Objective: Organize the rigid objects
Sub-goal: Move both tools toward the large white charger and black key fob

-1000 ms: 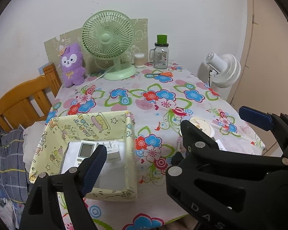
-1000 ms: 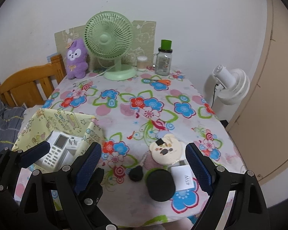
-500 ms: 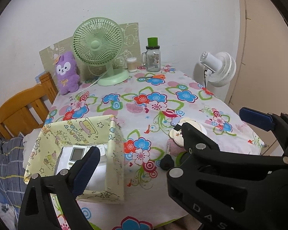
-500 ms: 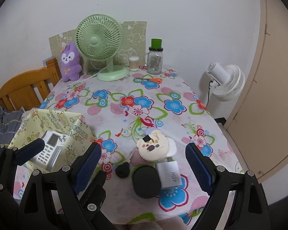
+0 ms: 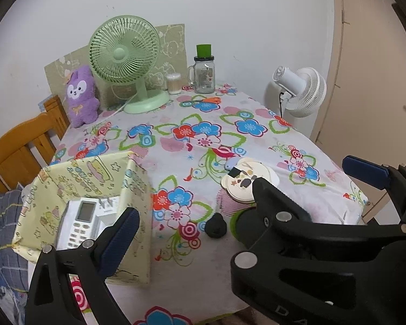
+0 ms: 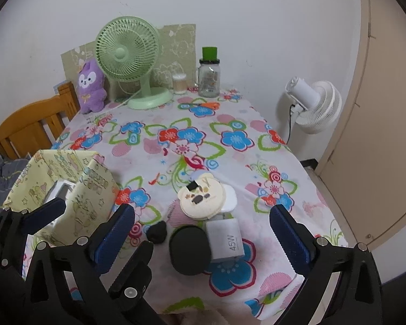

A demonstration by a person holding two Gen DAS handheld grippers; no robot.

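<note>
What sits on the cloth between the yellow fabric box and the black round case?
Just a small black lump, lying apart from both the yellow fabric box and the black round case; the right wrist view shows it best.

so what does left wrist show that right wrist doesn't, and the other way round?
Only left wrist: the keypad and screen of the white remote lying in the yellow box.

Only right wrist: the white 45W charger and the full black round case, both beside the bear-face disc; in left wrist the right gripper covers them.

Both: green fan, purple plush, glass jar, small black lump, white floor fan. Left gripper and right gripper are open and empty.
</note>
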